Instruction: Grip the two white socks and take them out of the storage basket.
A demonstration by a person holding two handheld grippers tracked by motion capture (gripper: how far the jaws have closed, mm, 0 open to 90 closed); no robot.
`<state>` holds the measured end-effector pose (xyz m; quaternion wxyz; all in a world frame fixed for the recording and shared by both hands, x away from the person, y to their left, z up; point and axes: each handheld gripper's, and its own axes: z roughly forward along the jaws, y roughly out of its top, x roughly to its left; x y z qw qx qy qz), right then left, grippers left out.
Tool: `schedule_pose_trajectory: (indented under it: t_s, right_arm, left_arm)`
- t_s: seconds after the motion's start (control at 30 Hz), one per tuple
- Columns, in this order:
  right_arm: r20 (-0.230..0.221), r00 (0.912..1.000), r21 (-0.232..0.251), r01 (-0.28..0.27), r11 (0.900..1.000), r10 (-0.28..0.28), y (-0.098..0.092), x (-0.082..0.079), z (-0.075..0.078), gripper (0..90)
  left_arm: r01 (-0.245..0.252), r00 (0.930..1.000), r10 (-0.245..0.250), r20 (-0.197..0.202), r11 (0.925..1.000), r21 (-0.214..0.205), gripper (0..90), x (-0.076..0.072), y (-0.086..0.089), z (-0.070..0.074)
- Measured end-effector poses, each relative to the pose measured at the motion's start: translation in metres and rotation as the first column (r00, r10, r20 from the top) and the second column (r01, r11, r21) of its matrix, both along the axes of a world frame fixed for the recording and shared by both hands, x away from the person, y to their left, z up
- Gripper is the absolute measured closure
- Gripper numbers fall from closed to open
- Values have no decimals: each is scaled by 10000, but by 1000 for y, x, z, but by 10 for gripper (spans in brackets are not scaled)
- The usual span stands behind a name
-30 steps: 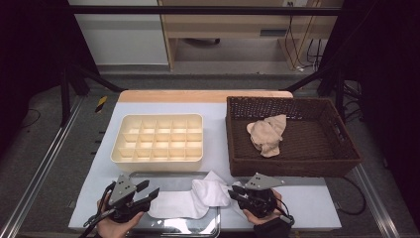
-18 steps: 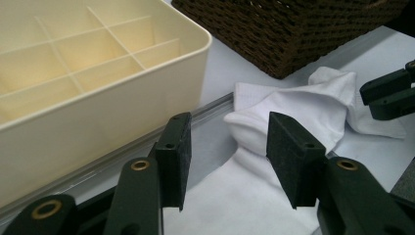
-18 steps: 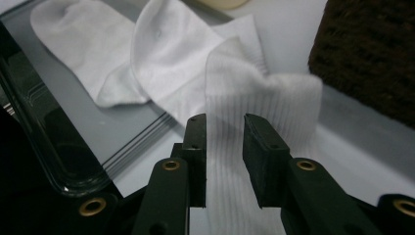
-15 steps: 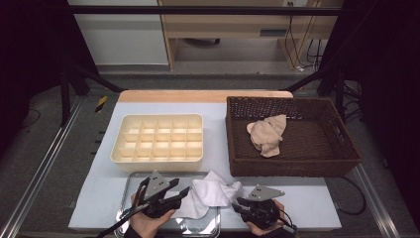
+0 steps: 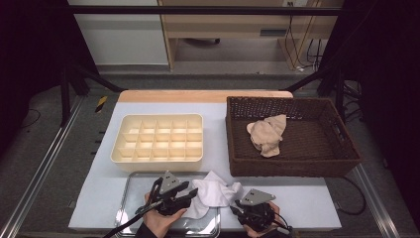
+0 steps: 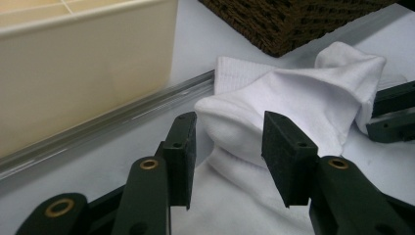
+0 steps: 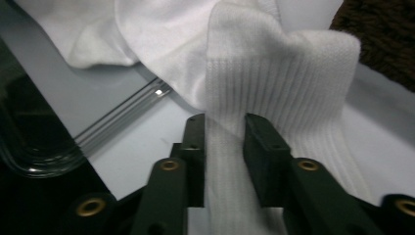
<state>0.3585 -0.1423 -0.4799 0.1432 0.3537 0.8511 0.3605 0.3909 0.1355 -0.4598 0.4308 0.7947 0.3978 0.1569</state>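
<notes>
Your right gripper [image 5: 236, 207] pinches the ribbed cuff of the white sock [image 5: 214, 192], which lies bunched across the clear tray's [image 5: 130, 198] edge on the bench [image 5: 307, 198]. Your left gripper [image 5: 189, 194] has just been closing, with the sock between its jaws, not yet pressed. The wicker basket [image 5: 341, 148] holds a beige cloth [image 5: 267, 135]; the cream divided box [image 5: 158, 140] has nothing in its compartments.

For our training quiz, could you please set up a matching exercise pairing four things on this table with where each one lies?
Things:
1. white sock
2. beige cloth
3. cream divider box
4. clear tray

Places:
A. inside the brown basket
B. at the table's near edge, under the left hand-held gripper
C. left of the basket, behind the tray
D. between the two hand-held grippers, its cuff in the jaws of the right hand-held gripper

Pairs: 1-D, 2-A, 3-C, 4-B
</notes>
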Motion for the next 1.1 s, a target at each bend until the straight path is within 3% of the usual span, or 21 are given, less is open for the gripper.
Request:
schedule_pose_trajectory:
  t_s: [0.07, 0.2, 0.4, 0.53, 0.67, 0.9, 1.1]
  right_arm:
    - [61, 9999, -162, 86, 9998, -85, 0, 0, 1, 828]
    - [-178, 9997, -93, 156, 9998, -158, -1, 2, 3, 866]
    - [-18, 10000, 565, 55, 9984, -54, -6, 0, 14, 867]
    - [23, 9999, 1105, 119, 9938, -122, -10, -1, 23, 868]
    - [70, 9999, 1591, 118, 9872, -131, -14, -1, 31, 868]
    - [81, 9996, 1994, 253, 9796, -274, -18, -1, 36, 868]
    - [179, 9984, 2352, 484, 9707, -541, -24, -1, 41, 867]
  left_arm:
    - [38, 9999, -39, 108, 9999, 168, 558, -1, -2, 2]
    - [154, 9990, -164, 406, 9996, 250, 557, -2, -4, 9]
    - [335, 9994, -336, 23, 9989, 321, 543, -2, -9, 6]
    - [374, 9992, -367, -127, 9970, 676, 555, -4, -13, 0]
    - [402, 9990, -385, -238, 9964, 744, 639, -3, -14, -4]
    - [605, 9978, -577, -321, 9939, 927, 895, -1, -15, -9]
    - [604, 9982, -597, -111, 9943, 873, 896, -3, -13, -4]
